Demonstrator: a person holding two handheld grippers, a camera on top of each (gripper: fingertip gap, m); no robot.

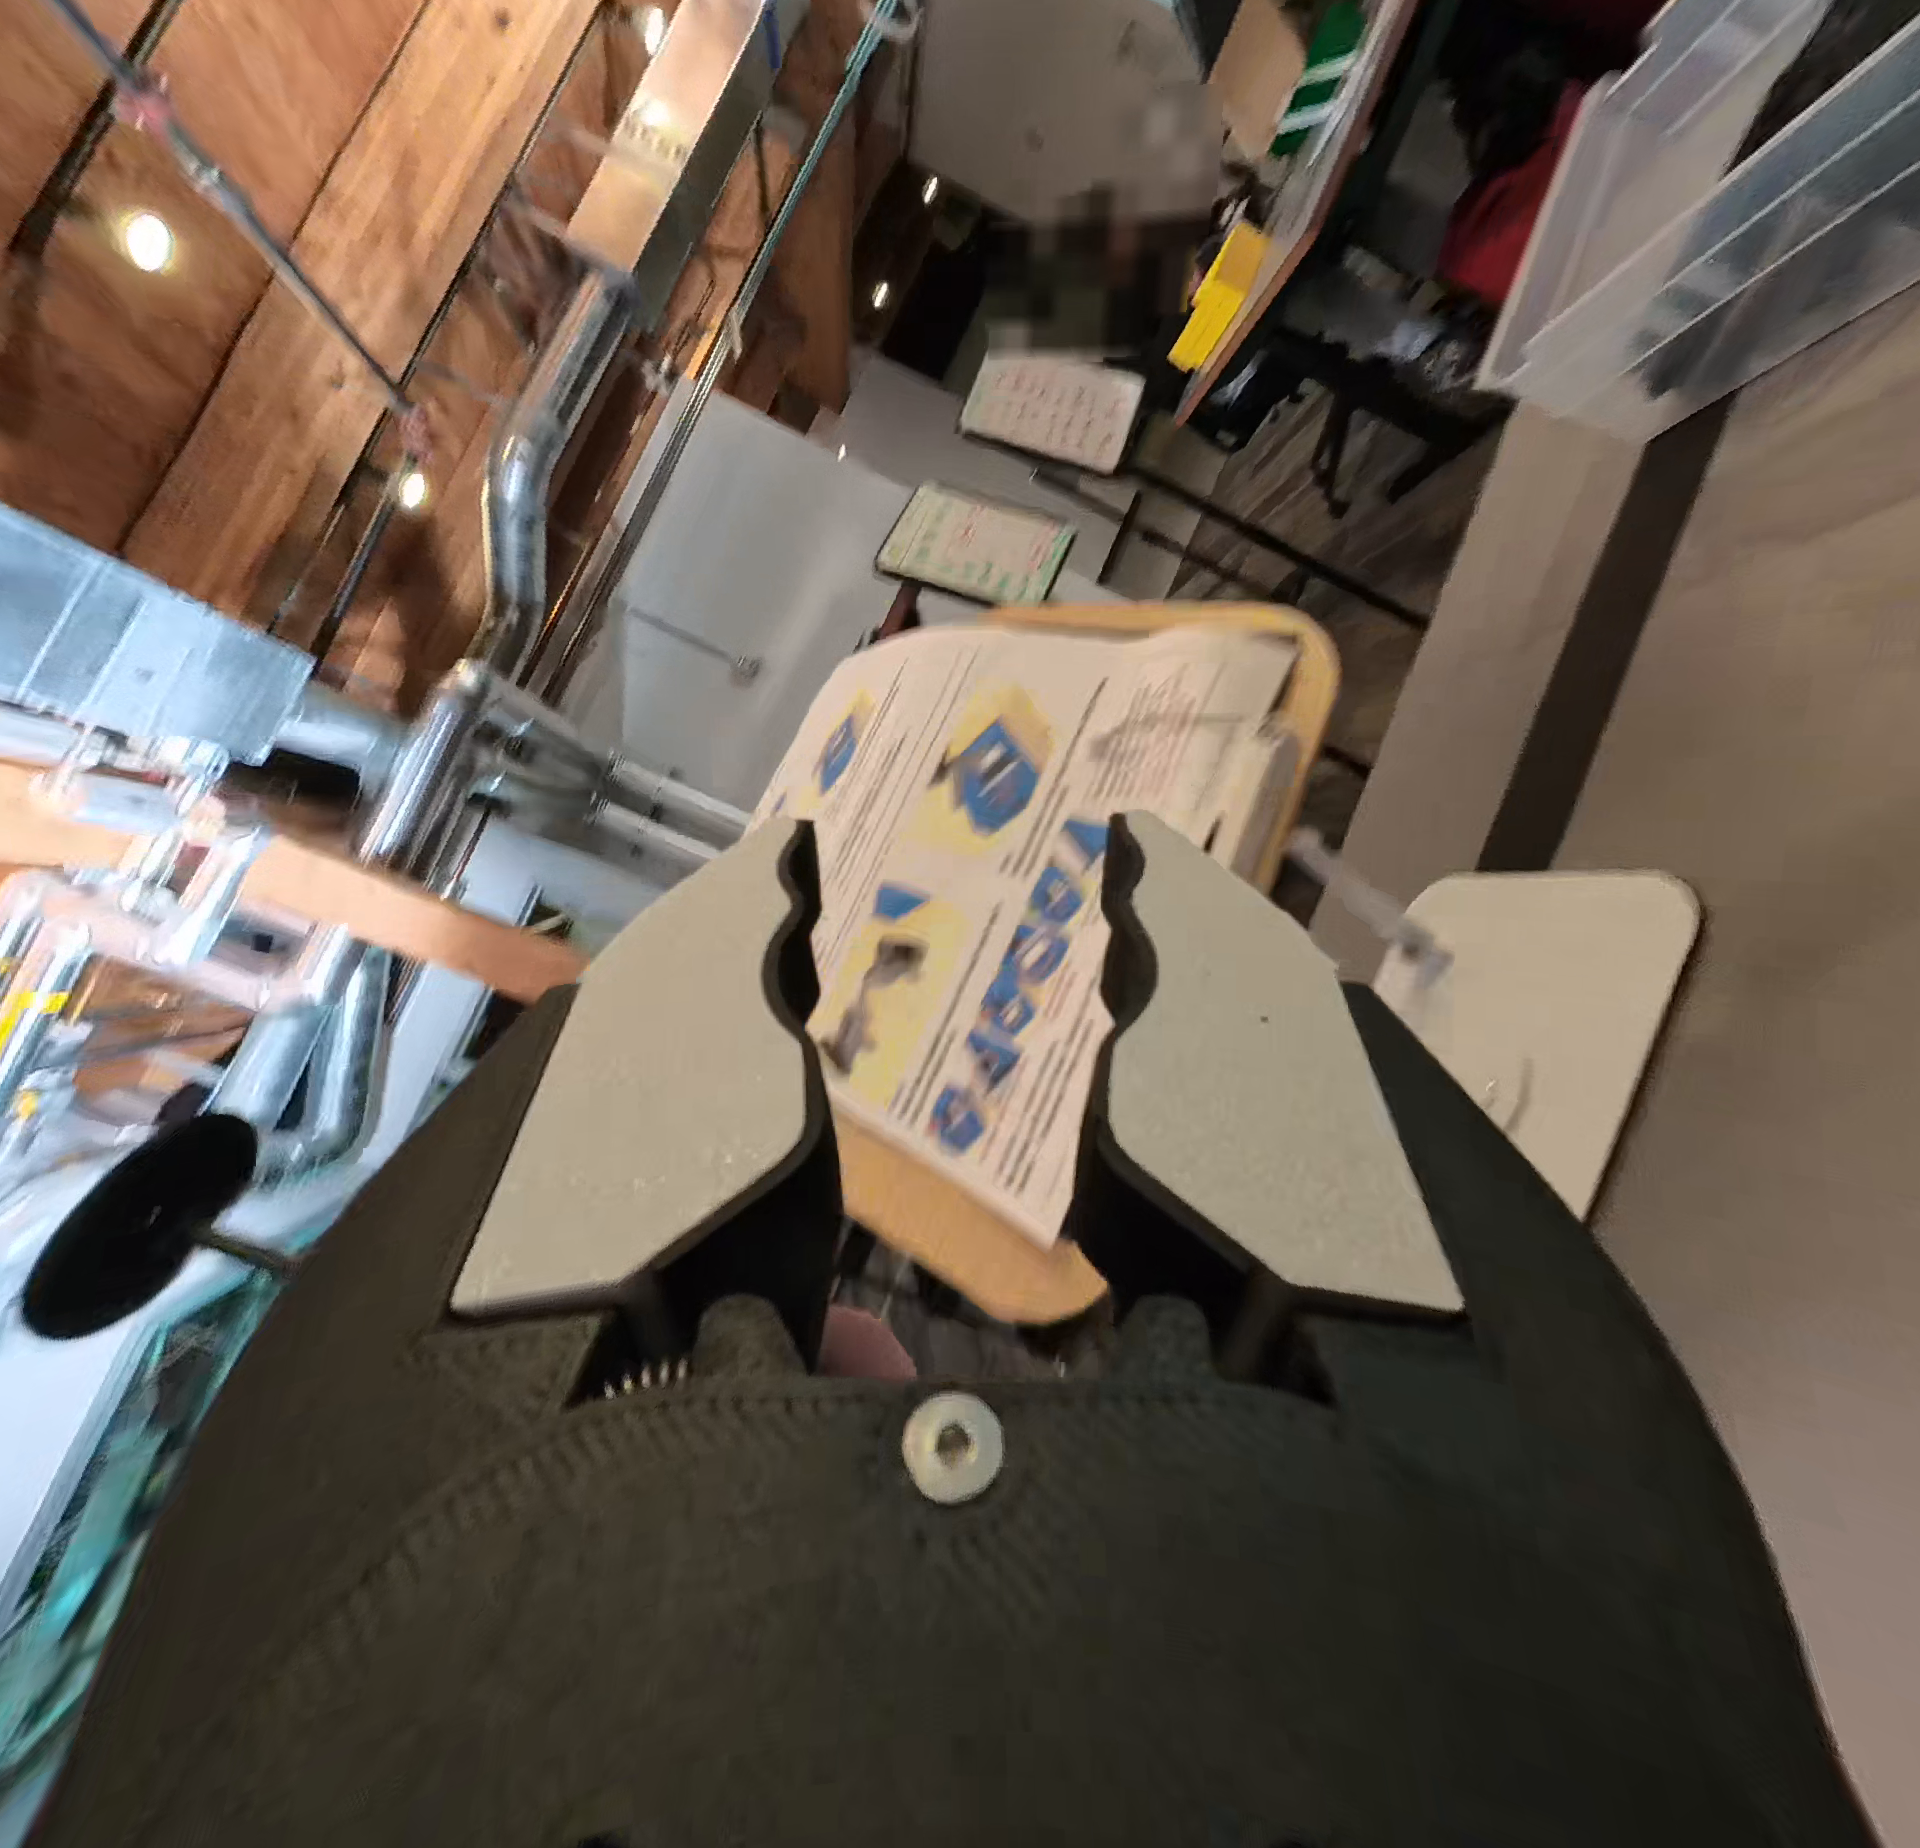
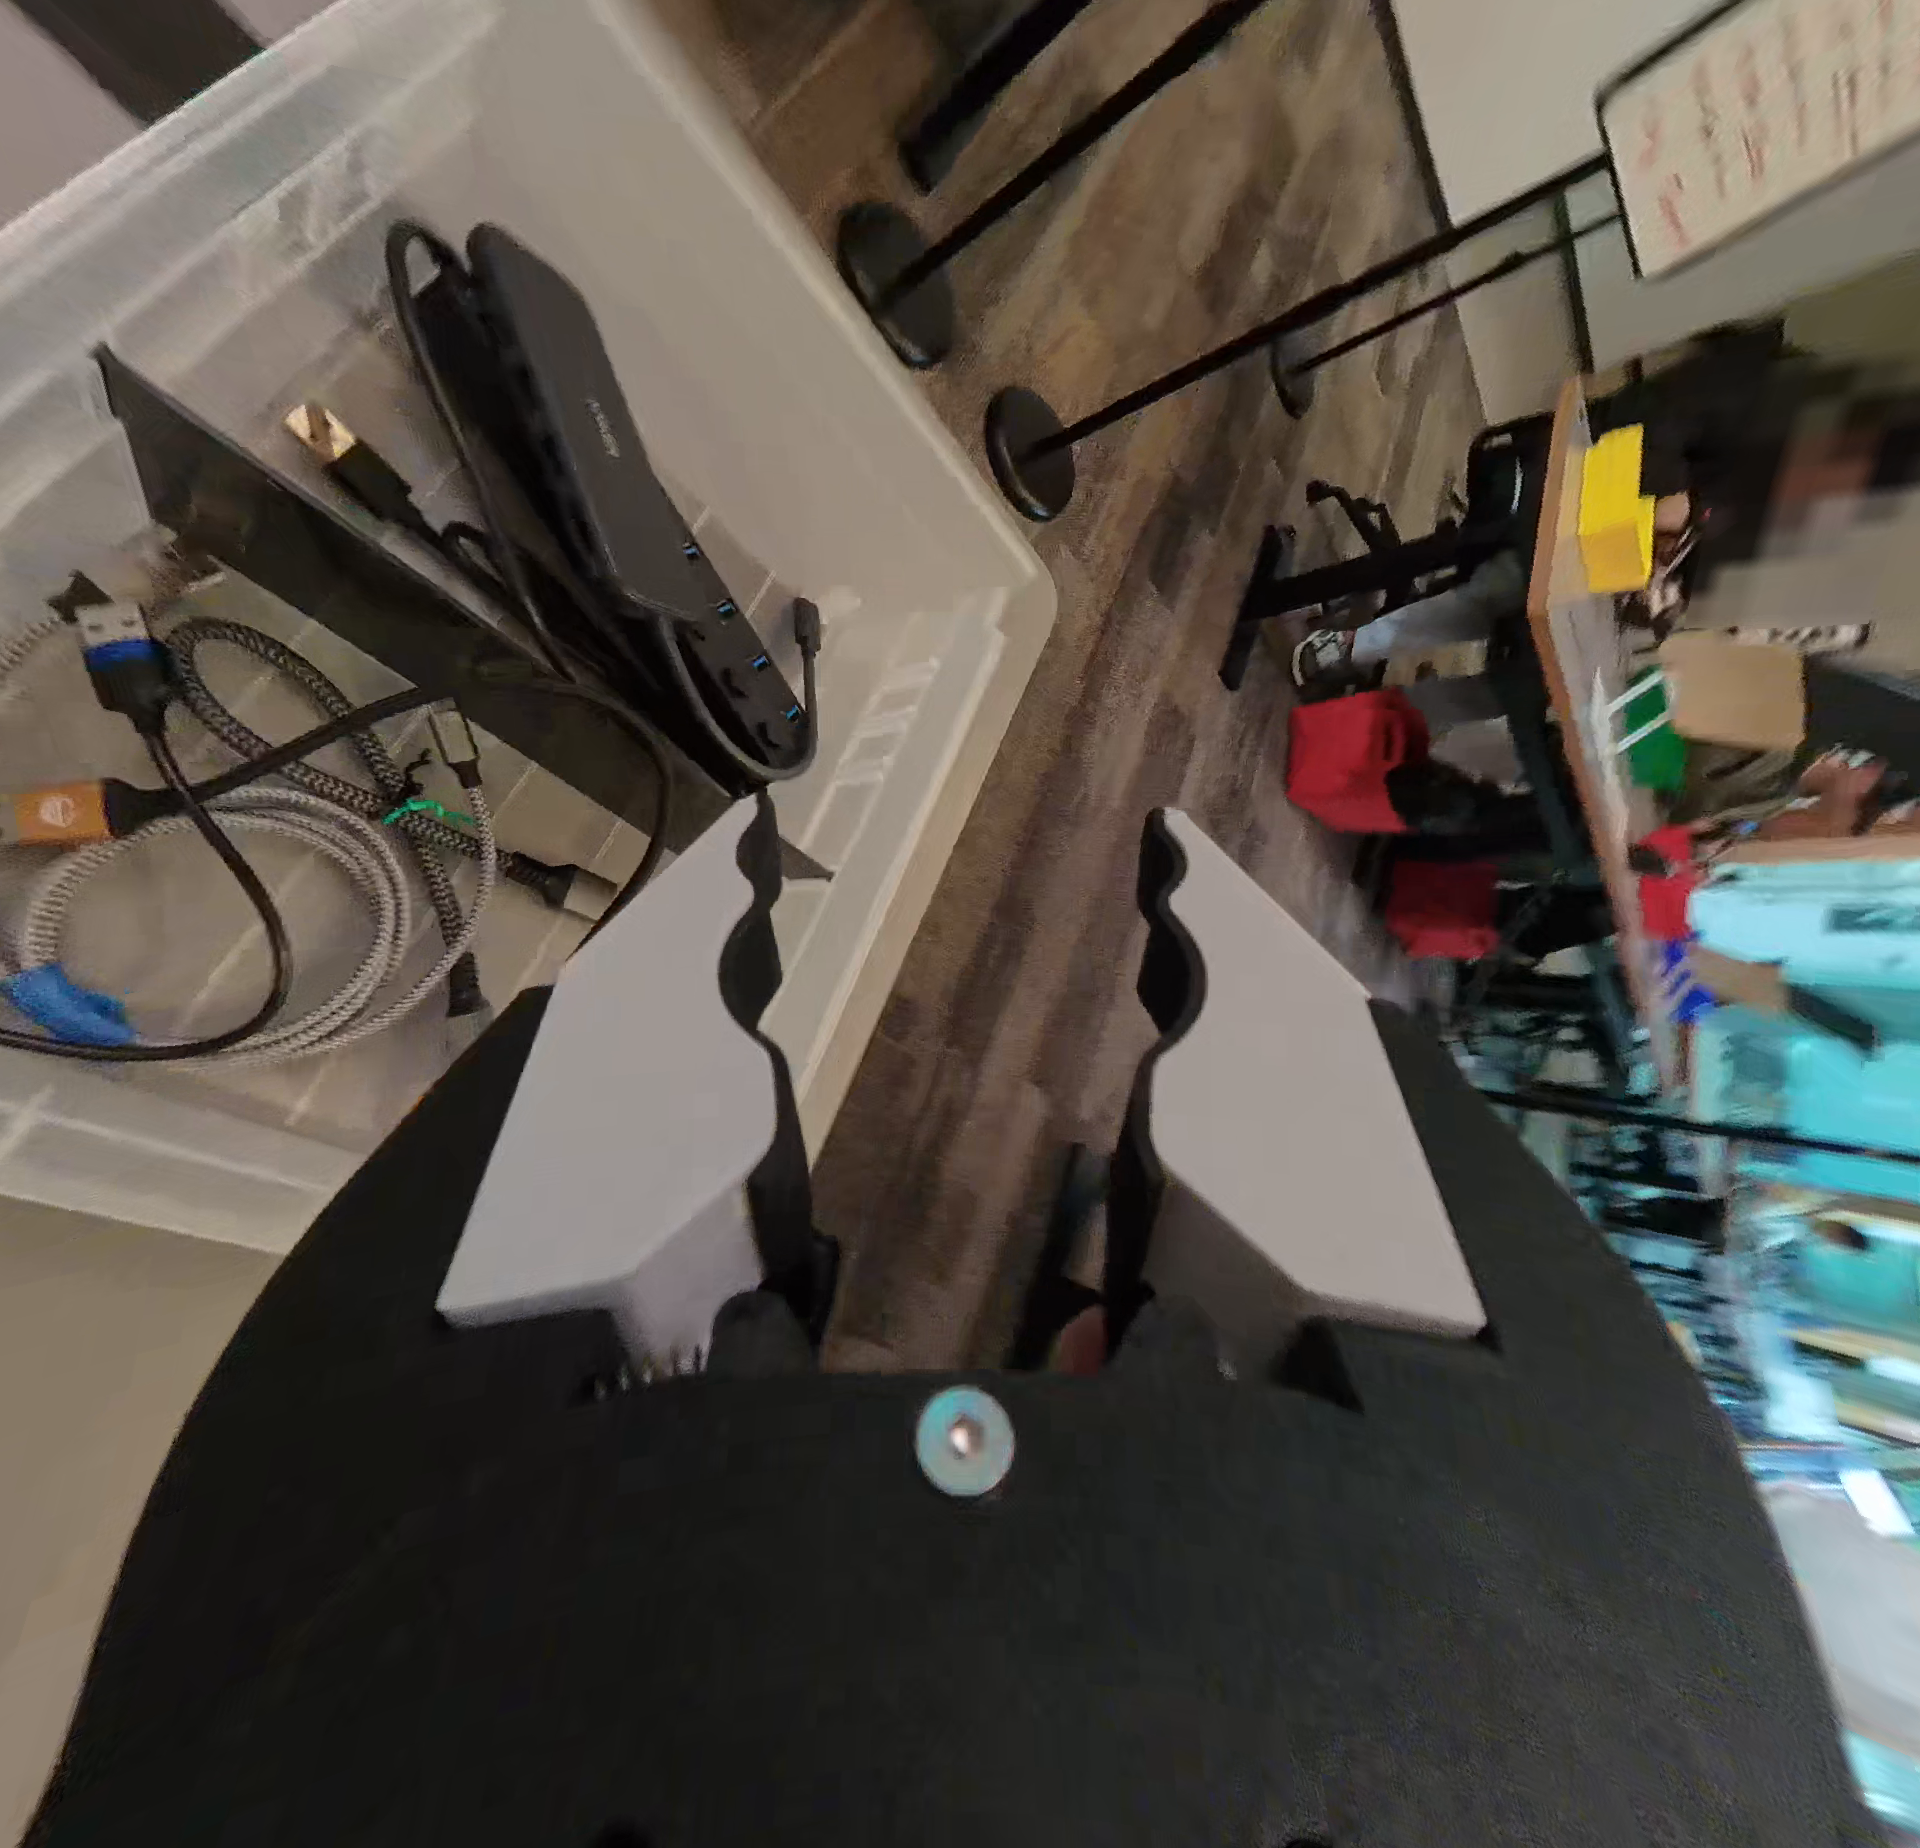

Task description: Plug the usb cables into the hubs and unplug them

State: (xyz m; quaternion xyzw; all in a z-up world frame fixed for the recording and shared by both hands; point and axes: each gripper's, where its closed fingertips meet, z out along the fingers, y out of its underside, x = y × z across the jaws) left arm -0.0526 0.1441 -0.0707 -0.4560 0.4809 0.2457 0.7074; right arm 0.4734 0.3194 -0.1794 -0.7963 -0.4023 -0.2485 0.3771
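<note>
In the right wrist view a clear plastic bin sits at the left. Inside it lies a black USB hub with blue ports, leaning on a black panel. Several USB cables, braided grey and black, lie coiled at the bin's left, one with a blue plug and one with an orange plug. My right gripper is open and empty, beside the bin's near corner over the floor. My left gripper is open and empty, tilted up toward the room. No hub or cable shows in the left wrist view.
In the left wrist view a wooden board with printed sheets stands ahead, a light tabletop and stacked clear bins at the right. In the right wrist view, black stand bases rest on the wood floor, with cluttered shelves at the right.
</note>
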